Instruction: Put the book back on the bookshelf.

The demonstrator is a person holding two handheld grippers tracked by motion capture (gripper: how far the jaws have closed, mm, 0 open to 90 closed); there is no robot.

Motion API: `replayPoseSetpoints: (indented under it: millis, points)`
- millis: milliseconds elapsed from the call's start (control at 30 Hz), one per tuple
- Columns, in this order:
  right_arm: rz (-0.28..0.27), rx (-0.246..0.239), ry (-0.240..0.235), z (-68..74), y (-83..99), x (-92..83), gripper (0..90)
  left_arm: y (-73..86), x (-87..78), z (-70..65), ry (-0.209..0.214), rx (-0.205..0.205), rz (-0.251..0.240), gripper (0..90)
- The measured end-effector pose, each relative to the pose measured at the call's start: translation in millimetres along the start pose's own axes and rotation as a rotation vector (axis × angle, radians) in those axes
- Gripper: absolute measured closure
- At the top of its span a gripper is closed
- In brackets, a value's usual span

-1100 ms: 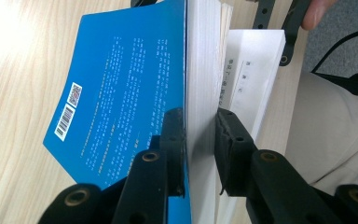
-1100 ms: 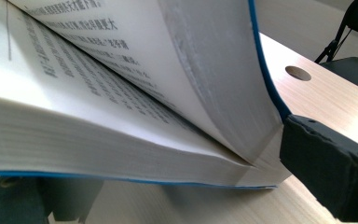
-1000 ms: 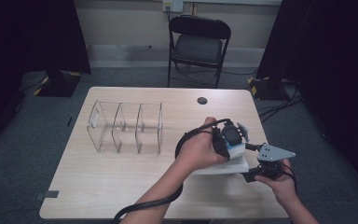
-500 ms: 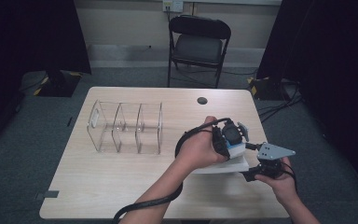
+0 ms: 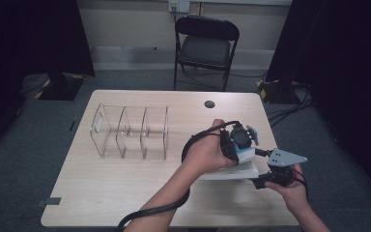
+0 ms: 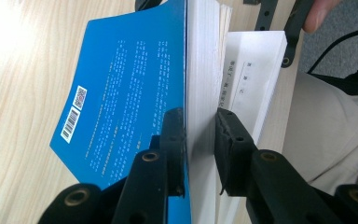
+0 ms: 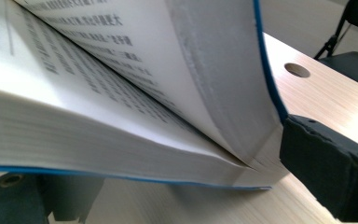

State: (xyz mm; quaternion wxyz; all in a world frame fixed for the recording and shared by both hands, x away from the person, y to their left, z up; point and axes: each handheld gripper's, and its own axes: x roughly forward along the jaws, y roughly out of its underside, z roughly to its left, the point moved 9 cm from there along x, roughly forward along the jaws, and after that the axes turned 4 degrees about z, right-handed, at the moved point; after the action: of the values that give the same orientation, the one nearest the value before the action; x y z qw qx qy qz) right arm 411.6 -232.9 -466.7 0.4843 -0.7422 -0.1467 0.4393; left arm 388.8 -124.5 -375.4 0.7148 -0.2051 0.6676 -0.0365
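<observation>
A blue-covered book (image 5: 232, 171) lies open on the right part of the table (image 5: 116, 193). In the left gripper view my left gripper (image 6: 200, 126) is shut on a thick sheaf of its pages together with the blue back cover (image 6: 121, 93), held up on edge. The other half of the pages (image 6: 256, 70) lies flat beside it. In the high view my left gripper (image 5: 239, 145) is over the book, and my right gripper (image 5: 265, 180) is at the book's right edge. In the right gripper view the book (image 7: 121, 93) spreads between my right gripper's (image 7: 177, 186) jaws; whether they press on it is unclear.
A clear plastic rack (image 5: 130, 131) with three compartments stands at the table's left middle. A dark round hole (image 5: 209, 104) sits near the far edge. A folding chair (image 5: 205, 46) stands behind the table. Cables lie on the floor to the right.
</observation>
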Motion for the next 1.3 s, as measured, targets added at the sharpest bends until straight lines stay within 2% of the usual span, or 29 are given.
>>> replayPoseSetpoints:
  millis: [200,367,567,600,667,700,733,833,967,1067,1100,1200,1233,1267,1300]
  points:
    - [0.018,-0.033,0.013,-1.0,-1.3,-1.5,9.8,-1.5,1.2,-1.2,0.001,0.011,0.012,74.7]
    - [0.008,-0.039,0.013,-2.4,-3.9,-1.5,9.8,-1.5,1.0,-1.1,0.0,0.018,0.002,74.7]
    - [-0.001,-0.057,0.009,-0.9,-6.7,-1.5,9.8,-0.4,-3.8,-0.8,-0.01,0.042,0.012,74.9]
    - [-0.006,-0.058,0.007,-0.6,-7.8,-2.0,9.8,-1.2,-5.2,-1.1,-0.012,0.038,0.0,74.9]
    - [-0.018,-0.075,0.005,1.0,-11.7,-3.9,9.8,-1.6,-10.2,-1.5,-0.013,0.043,0.003,75.0]
    - [-0.023,-0.117,0.017,4.0,-16.7,-7.2,9.8,-1.7,-12.4,-1.6,-0.007,0.044,0.004,75.0]
    - [-0.023,-0.117,0.017,4.0,-16.7,-7.2,9.8,-1.8,-13.9,-2.0,0.0,0.044,0.007,75.0]
    - [-0.026,-0.16,0.009,6.6,-21.9,-7.6,9.9,-2.1,-16.4,-0.9,0.005,0.052,0.01,75.0]
    - [-0.037,-0.154,-0.007,6.9,-22.3,-5.5,10.1,-2.0,-15.7,-1.3,0.009,0.052,-0.001,75.0]
    - [-0.034,-0.181,-0.024,10.0,-23.5,-2.3,11.4,-1.9,-15.4,-2.2,0.012,0.053,0.013,74.9]
    - [-0.033,-0.219,-0.038,13.2,-26.2,-1.0,16.9,-3.4,-14.9,-2.0,0.005,0.05,0.004,74.9]
    - [-0.028,-0.236,-0.045,16.2,-28.2,0.5,19.0,-2.6,-14.8,-2.7,0.011,0.056,0.012,74.9]
    - [-0.024,-0.255,-0.062,18.6,-28.7,1.3,22.8,-1.3,-14.5,-3.1,0.012,0.055,0.014,74.9]
    - [-0.024,-0.255,-0.062,18.6,-28.7,1.3,22.8,-1.3,-14.5,-3.1,0.012,0.055,0.014,74.9]
    - [-0.028,-0.26,-0.075,20.5,-28.4,0.9,27.5,-0.4,-14.1,-3.2,0.024,0.053,0.007,74.8]
